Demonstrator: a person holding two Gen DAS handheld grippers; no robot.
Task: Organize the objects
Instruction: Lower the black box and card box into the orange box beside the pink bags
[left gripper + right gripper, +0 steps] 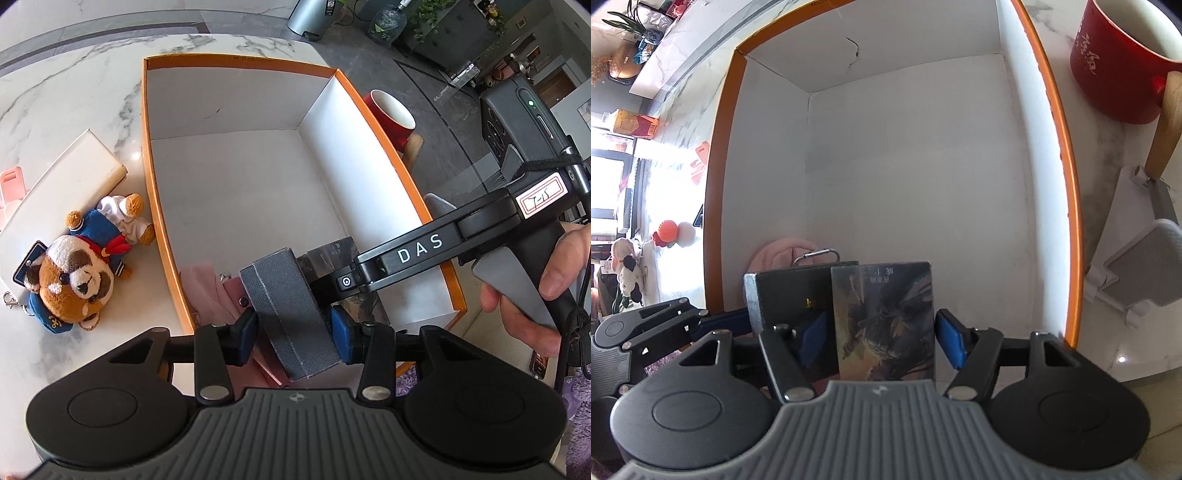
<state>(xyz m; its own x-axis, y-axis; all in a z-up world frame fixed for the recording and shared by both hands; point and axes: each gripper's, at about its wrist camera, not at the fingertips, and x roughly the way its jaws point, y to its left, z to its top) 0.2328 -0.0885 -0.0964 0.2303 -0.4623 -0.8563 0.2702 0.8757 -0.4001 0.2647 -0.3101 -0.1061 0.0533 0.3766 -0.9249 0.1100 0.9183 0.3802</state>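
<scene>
An orange-rimmed white box (155,155) lies open on the marble table. My left gripper (293,334) is shut on a grey textured case (288,314) and holds it over the box's near end. My right gripper (882,338) reaches into the box; its blue pads (951,341) stand a little apart from a dark picture card pack (886,321) between them. The grey case shows beside it in the right wrist view (786,295). A pink cloth item (207,295) lies in the box's near corner. A plush bear in a blue sailor suit (81,273) lies left of the box.
A white flat box (70,181) and a pink object (13,184) lie left of the plush. A red mug (1123,70) stands right of the box, next to a wooden-handled tool (1165,125) and a grey-white stand (1134,266).
</scene>
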